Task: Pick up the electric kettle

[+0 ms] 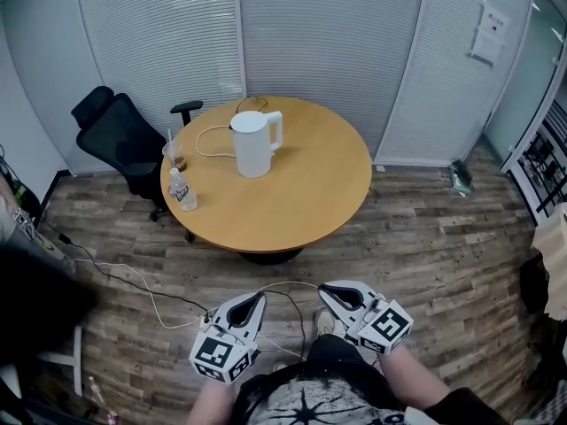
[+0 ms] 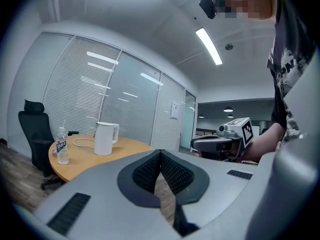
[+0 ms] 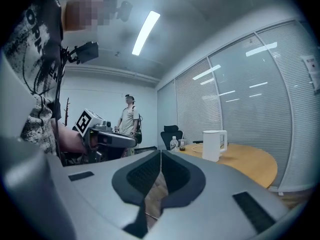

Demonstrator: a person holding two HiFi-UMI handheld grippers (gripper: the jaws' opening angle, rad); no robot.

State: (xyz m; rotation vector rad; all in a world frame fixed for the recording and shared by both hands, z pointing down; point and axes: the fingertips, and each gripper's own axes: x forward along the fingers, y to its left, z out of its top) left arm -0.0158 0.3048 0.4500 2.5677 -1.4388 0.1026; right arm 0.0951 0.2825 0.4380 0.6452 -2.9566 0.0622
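- Kettle (image 1: 254, 144) upright on the table (image 1: 310, 202), left of its middle.
- Probably stiff, smooth, heavy if filled; grip its handle (image 1: 276, 131).
- Left gripper (image 1: 251, 304) and right gripper (image 1: 340, 296) clenched, empty, well short of the table.

Table (image 1: 301, 202) mid-room, kettle (image 1: 252, 144) on it, person standing well short of it.
From the person's side: kettle stands on the far-left part of the table. Cord (image 1: 208, 135) loops on the tabletop left of and behind the kettle. Cup (image 1: 174, 155) and bottle (image 1: 181, 189) are at the left rim, cup behind bottle, both apart from the kettle. Chair (image 1: 120, 140) is on the floor beyond the table's left side. Left gripper (image 1: 259, 297) and right gripper (image 1: 326, 289) are side by side over the floor before the table. Floor cable (image 1: 133, 282) runs left of them.
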